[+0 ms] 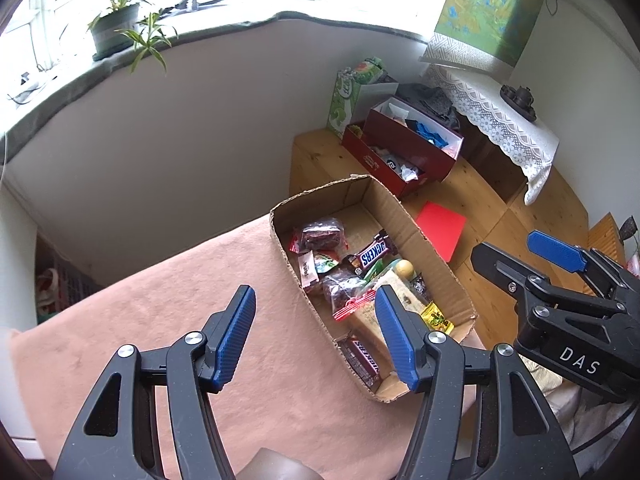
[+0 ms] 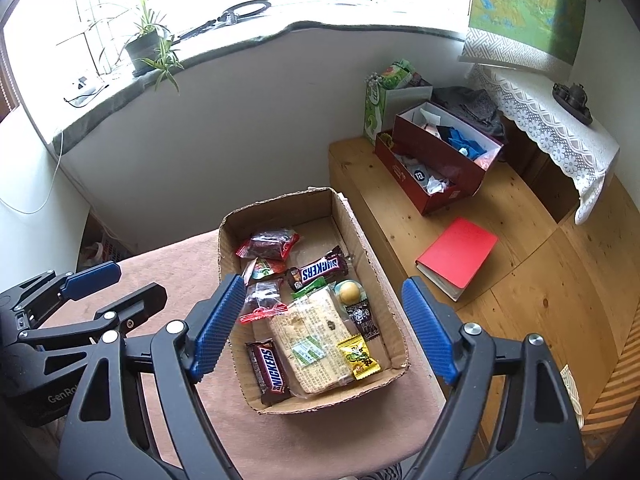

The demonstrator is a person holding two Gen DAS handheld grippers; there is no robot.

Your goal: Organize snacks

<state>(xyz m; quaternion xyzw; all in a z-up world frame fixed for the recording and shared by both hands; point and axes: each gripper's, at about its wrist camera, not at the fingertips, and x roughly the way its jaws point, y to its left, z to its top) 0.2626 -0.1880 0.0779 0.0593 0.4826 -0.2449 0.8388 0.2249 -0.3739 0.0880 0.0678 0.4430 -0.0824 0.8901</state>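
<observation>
left gripper – released, "GenRo…" | right gripper – released, "DAS" | cardboard box – two "SNICKERS" bars

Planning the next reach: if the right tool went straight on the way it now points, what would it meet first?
Probably the large cracker packet lying in the cardboard box, which sits centred between the right tool's open, empty jaws. Depth is unclear, so the yellow candy beside it is possible too.

A cardboard box rests on a cloth-covered surface, snacks lying inside it. Right of it, a book lies on the wooden floor, open boxes behind.
</observation>
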